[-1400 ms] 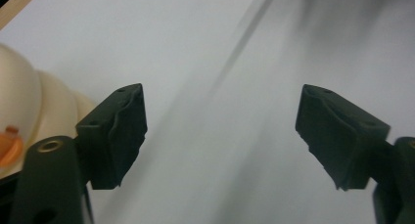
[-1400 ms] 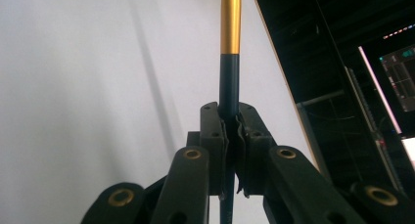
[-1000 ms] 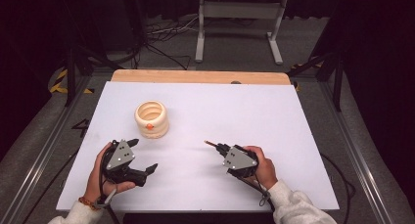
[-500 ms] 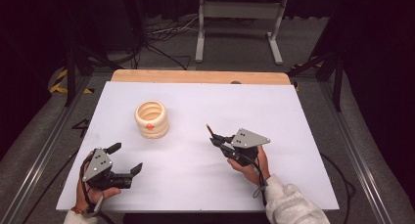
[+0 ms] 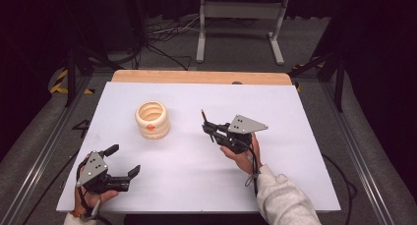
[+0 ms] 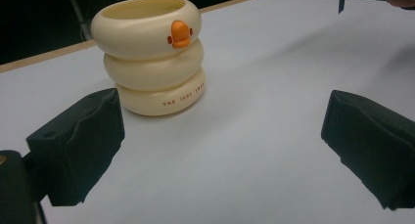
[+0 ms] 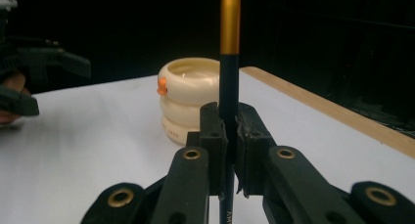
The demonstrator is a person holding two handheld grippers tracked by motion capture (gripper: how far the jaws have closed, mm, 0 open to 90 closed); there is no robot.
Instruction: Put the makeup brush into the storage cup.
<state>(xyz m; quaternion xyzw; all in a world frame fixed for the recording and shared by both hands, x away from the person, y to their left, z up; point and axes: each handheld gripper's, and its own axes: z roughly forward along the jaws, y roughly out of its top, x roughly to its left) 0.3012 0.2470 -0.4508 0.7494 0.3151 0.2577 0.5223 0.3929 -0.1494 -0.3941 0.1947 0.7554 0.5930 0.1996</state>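
Ahead of the right gripper [image 7: 229, 150], clamped on a dark pencil [image 7: 228, 77], stands the duck-faced cream pen holder [image 7: 190, 94]; I'd carry the pencil upright over its mouth before releasing, while the left gripper [image 5: 120, 162] waits open nearer the person

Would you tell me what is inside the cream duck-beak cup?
The cup looks empty near its rim in the high view; its floor is hidden by its wall. The pencil is outside, clamped in the right tool.

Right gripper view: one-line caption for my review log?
Right claw shut on an upright dark pencil, with the cream duck-faced holder standing behind it on the white table.
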